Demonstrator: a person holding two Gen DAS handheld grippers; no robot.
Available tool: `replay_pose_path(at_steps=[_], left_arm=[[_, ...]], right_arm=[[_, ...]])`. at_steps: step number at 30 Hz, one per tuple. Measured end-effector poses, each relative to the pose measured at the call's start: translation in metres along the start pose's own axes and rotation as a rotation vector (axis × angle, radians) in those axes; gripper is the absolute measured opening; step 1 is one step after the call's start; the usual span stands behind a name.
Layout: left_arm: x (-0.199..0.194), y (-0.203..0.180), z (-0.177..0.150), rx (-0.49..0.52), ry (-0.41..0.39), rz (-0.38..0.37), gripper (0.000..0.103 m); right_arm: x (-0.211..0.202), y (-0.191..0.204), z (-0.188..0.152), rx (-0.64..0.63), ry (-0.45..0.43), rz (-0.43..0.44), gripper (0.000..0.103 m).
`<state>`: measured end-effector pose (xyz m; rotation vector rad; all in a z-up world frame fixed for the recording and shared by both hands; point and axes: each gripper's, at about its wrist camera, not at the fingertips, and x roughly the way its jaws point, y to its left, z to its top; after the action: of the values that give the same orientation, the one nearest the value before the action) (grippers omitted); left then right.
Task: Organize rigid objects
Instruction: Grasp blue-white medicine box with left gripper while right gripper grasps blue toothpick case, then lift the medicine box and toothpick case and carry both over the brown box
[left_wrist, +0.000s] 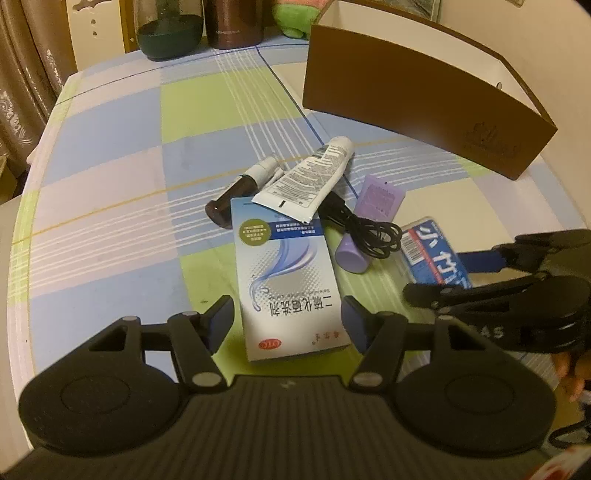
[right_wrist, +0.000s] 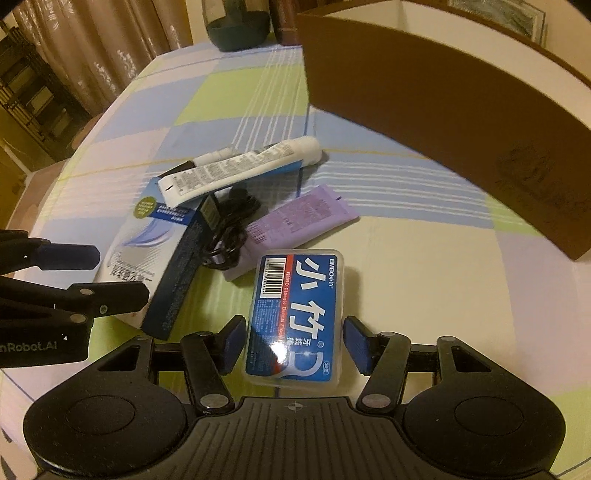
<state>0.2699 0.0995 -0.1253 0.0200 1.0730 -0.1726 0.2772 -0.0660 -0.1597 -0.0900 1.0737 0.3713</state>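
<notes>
The left gripper stands wide around the near end of a white-and-blue medicine carton lying flat on the checked tablecloth, its pads clear of the carton's sides. The right gripper likewise straddles a clear dental floss box without touching it. A white tube, black cable and purple tube lie piled just beyond, before the brown box.

Checked tablecloth bears brown box, floss case, tubes.

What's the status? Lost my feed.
Left gripper open astride white box. Right gripper open astride floss case. White tube lies on the box's far end.
</notes>
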Motion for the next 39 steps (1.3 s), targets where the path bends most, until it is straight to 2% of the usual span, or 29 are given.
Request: replay_pose_path(at_steps=[4,12,23,32,36,39], left_arm=[[0.008,-0.001,0.004,-0.001,0.003,0.007,0.067],[0.027,-0.005,0.015,0.002,0.014,0.041,0.066],[0.009,0.007,-0.012,-0.041,0.03,0.07,0.063],[0.019,0.008,0.002,-0.059,0.024,0.092,0.063],[0.022,0.008,0.002,-0.064,0.025,0.097,0.063],[0.022,0.006,0.001,-0.049,0.02,0.109,0.063]], right_arm=[[-0.002,-0.011,0.001,0.018,-0.003,-0.018,0.057],[-0.004,-0.02,-0.002,0.029,0.008,-0.01,0.057],[-0.008,-0.024,-0.002,0.027,0.023,0.028,0.059],[0.002,-0.017,0.006,0.027,0.015,-0.005,0.063],[0.003,-0.017,0.006,0.017,0.007,-0.011,0.063],[0.001,-0.018,0.004,0.014,0.004,-0.009,0.057]])
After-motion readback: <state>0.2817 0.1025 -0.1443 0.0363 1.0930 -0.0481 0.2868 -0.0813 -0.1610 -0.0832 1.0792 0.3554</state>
